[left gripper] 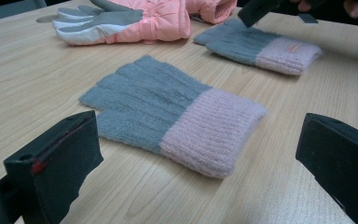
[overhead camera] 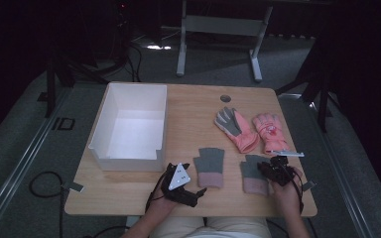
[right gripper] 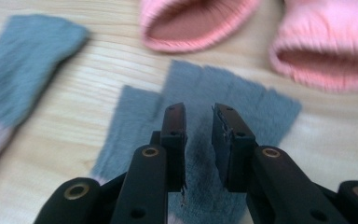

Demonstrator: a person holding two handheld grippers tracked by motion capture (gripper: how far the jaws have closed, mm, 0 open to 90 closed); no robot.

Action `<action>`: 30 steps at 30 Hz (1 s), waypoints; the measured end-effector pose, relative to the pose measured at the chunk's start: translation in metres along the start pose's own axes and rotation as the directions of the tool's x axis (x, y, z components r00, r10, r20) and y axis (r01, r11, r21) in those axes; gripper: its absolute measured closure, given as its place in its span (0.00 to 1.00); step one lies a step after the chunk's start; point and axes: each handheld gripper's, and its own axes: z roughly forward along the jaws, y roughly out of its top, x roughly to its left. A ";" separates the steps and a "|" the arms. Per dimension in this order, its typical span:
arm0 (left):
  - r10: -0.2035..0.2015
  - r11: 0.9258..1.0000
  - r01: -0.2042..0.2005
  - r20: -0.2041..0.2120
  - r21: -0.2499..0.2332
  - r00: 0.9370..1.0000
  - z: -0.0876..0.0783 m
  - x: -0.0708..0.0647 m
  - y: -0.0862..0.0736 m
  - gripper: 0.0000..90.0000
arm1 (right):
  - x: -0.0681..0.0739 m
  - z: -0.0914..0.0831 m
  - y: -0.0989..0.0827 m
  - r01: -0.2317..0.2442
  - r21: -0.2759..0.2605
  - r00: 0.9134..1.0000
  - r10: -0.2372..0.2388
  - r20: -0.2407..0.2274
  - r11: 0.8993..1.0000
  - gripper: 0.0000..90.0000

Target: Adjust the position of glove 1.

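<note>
Wooden table [overhead camera: 188,106], right gripper [right gripper: 199,111] low over grey glove [right gripper: 242,100]

Right gripper [overhead camera: 270,170] covers part of the right knit glove [overhead camera: 254,173] in the high view. In its own view the glove's cuff is cut off at the bottom edge, and whether the pads touch the knit is unclear. Both pink gloves [right gripper: 200,23] are blurred and cropped at the top edge.
</note>
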 end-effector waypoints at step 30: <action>0.000 1.000 0.000 -0.003 -0.001 1.000 0.000 0.000 0.000 0.00 | 0.003 0.007 -0.010 0.197 0.135 0.980 -0.192 -0.049 0.971 0.94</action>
